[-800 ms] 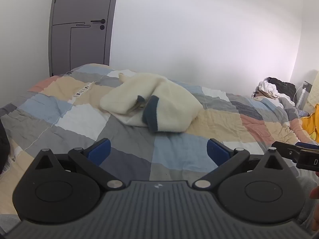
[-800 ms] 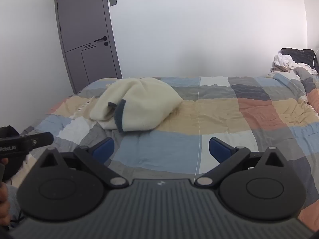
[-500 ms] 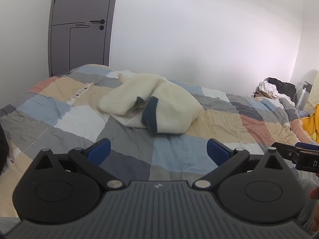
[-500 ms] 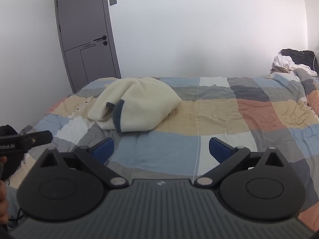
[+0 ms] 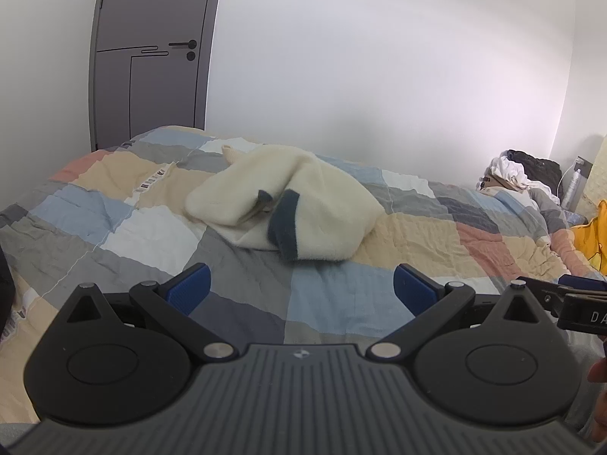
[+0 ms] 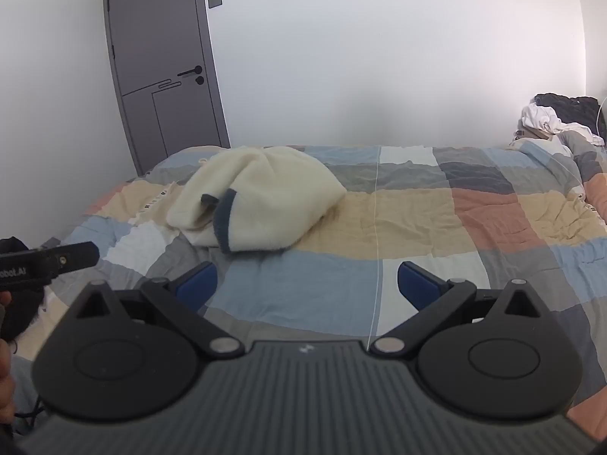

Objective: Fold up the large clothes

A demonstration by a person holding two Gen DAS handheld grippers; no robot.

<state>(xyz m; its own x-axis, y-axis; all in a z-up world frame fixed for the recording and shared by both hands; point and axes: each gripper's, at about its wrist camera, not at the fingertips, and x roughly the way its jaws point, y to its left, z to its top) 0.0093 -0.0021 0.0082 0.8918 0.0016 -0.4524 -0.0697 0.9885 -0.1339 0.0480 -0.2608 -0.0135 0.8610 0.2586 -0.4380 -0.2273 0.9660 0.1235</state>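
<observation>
Fleece (image 5: pixel 303 204) lies crumpled on your quilt (image 5: pixel 436 235); left gripper (image 5: pixel 301 288) and right gripper (image 6: pixel 307 284) gape wide, empty, short of it.

Soft, even daylight, brighter toward the right; fisheye-curved edges, mild blur.

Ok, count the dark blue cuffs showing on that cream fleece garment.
2. One dark blue cuff lies at the front of the cream fleece garment; a second, smaller cuff peeks out just left of it. Folds may hide more trim.
</observation>
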